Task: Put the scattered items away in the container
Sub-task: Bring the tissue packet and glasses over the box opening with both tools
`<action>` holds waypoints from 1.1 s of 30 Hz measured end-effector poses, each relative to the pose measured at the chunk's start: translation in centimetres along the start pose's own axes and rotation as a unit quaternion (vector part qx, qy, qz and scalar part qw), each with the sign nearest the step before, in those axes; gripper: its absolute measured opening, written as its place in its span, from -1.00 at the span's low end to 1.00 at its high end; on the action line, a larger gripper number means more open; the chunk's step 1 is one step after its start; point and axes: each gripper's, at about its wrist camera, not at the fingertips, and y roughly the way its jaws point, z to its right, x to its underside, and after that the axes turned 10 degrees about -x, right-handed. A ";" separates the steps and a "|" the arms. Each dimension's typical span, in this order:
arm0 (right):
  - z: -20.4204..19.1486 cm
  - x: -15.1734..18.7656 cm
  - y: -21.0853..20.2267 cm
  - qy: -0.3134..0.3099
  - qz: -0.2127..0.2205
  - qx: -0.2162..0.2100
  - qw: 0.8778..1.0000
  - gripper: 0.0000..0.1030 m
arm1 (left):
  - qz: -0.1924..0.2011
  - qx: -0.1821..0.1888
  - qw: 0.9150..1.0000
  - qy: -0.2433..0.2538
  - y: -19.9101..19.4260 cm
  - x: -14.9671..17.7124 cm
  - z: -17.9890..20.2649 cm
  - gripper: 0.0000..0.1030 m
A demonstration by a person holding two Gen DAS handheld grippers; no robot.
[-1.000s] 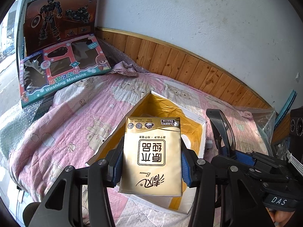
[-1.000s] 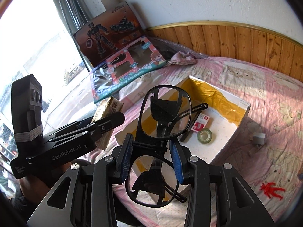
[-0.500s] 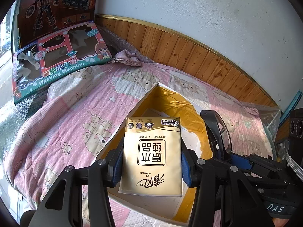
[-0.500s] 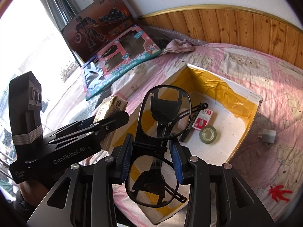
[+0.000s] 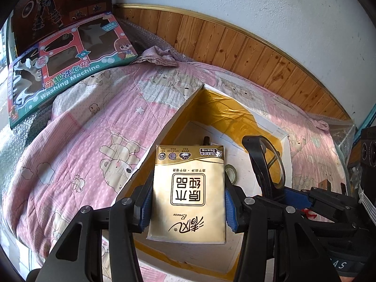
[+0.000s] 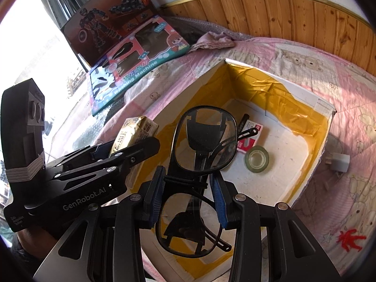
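Observation:
A gold tissue pack (image 5: pixel 188 192) is clamped flat between the blue pads of my left gripper (image 5: pixel 188 204), hanging over the near left corner of the white box lined with yellow tape (image 5: pixel 211 101). My right gripper (image 6: pixel 187 197) is shut on the bridge of black-framed glasses (image 6: pixel 188 179), held upright above the box (image 6: pixel 270 87). On the box floor lie a clear tape roll (image 6: pixel 257 158), a small red-and-white packet (image 6: pixel 249 136) and a black pen (image 6: pixel 243 122). In the right wrist view the left gripper (image 6: pixel 112 159) and its tissue pack (image 6: pixel 134 129) are at the left.
The box sits on a pink bear-print quilt (image 5: pixel 94 127). A white charger (image 6: pixel 339 162) and a small red figure (image 6: pixel 350 238) lie on the quilt right of the box. Two toy boxes (image 5: pixel 65 63) lean at the far left, near a crumpled cloth (image 5: pixel 157 54) by the wood panelling.
Both grippers have moved forward and lower toward the box, which now fills more of each view. The tissue pack and glasses stay held as before.

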 end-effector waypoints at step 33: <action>0.5 3.1 5.4 -0.030 -0.088 0.005 0.996 -0.21 | -0.071 -0.005 0.997 0.017 5.2 2.2 -0.5 -0.01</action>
